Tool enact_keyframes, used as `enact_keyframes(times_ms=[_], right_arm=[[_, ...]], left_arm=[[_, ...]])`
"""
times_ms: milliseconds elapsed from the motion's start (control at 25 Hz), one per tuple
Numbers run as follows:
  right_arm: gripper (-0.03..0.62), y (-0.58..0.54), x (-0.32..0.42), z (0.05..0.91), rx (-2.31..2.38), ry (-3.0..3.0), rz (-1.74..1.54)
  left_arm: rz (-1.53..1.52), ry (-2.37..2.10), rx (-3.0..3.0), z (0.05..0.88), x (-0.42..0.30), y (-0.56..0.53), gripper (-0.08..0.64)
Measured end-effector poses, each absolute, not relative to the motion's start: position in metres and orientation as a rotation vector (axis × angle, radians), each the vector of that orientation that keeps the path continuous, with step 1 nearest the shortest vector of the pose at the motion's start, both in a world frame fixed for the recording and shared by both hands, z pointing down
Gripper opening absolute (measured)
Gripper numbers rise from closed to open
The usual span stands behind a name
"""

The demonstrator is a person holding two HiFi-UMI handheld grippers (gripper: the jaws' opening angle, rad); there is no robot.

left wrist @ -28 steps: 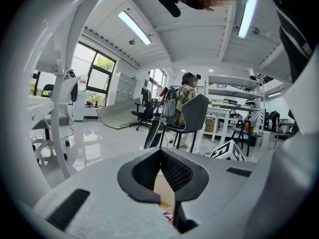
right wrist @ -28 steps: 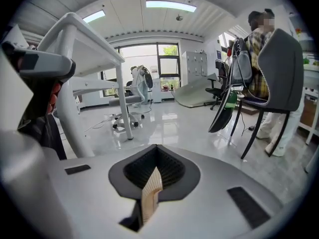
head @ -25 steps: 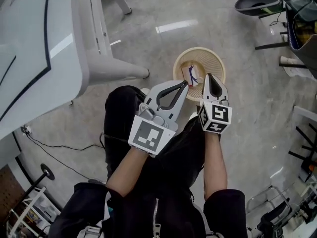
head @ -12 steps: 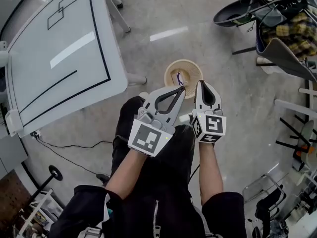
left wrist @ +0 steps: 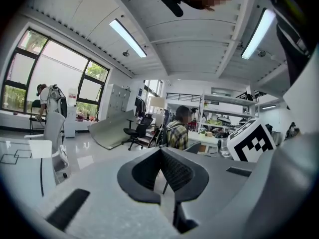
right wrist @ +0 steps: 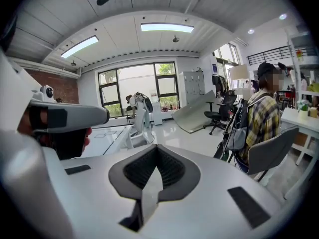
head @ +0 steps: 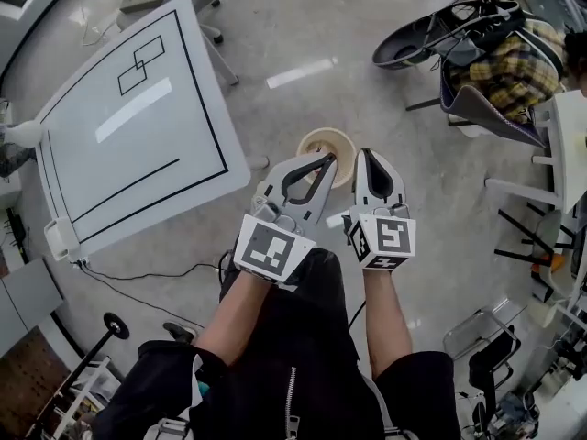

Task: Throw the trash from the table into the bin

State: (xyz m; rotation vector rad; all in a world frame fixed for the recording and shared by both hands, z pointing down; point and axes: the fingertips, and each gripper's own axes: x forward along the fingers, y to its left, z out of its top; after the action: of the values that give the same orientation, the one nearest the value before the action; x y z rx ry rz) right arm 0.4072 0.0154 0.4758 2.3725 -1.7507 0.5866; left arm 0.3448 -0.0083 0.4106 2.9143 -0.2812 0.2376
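In the head view a beige round bin (head: 318, 141) stands on the grey floor beside the white table (head: 138, 145); its near rim is hidden behind my grippers and its inside is too small to make out. The left gripper (head: 327, 159) and the right gripper (head: 367, 155) are held side by side high above the bin, both shut with nothing between the jaws. In the left gripper view the left gripper (left wrist: 160, 151) points out across the room with tips together. The right gripper (right wrist: 156, 149) looks the same in its own view. No trash shows on the table.
A person in a plaid shirt (head: 500, 67) sits at a desk on the right, among office chairs (head: 426, 39). A black cable (head: 138, 278) lies on the floor near the table's corner. Racks and stands crowd the lower corners.
Both grippers have risen together, still shut and empty. The bin now looks smaller and farther below, and much more of the table and room shows.
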Motion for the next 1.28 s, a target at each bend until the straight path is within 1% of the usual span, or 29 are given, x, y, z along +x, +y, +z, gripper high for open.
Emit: enact_keyframes(times_ms=[240, 520, 920, 1280], right_arm=[[0.009, -0.018, 0.397, 0.399, 2.411, -1.783, 0.513], [0.009, -0.062, 0.386, 0.353, 2.456, -1.812, 0.473], [0.009, -0.093, 0.388, 0.307, 2.336, -1.949, 0.378], [0.009, -0.102, 0.401, 0.302, 2.239, -2.040, 0.348]], left_arm=[[0.208, -0.284, 2.934, 0.351, 0.344, -0.050, 0.006], [0.180, -0.311, 2.958, 0.321, 0.345, -0.107, 0.006], [0.170, -0.388, 3.044, 0.290, 0.363, -0.135, 0.006], [0.238, -0.540, 3.061, 0.299, 0.363, -0.149, 0.007]])
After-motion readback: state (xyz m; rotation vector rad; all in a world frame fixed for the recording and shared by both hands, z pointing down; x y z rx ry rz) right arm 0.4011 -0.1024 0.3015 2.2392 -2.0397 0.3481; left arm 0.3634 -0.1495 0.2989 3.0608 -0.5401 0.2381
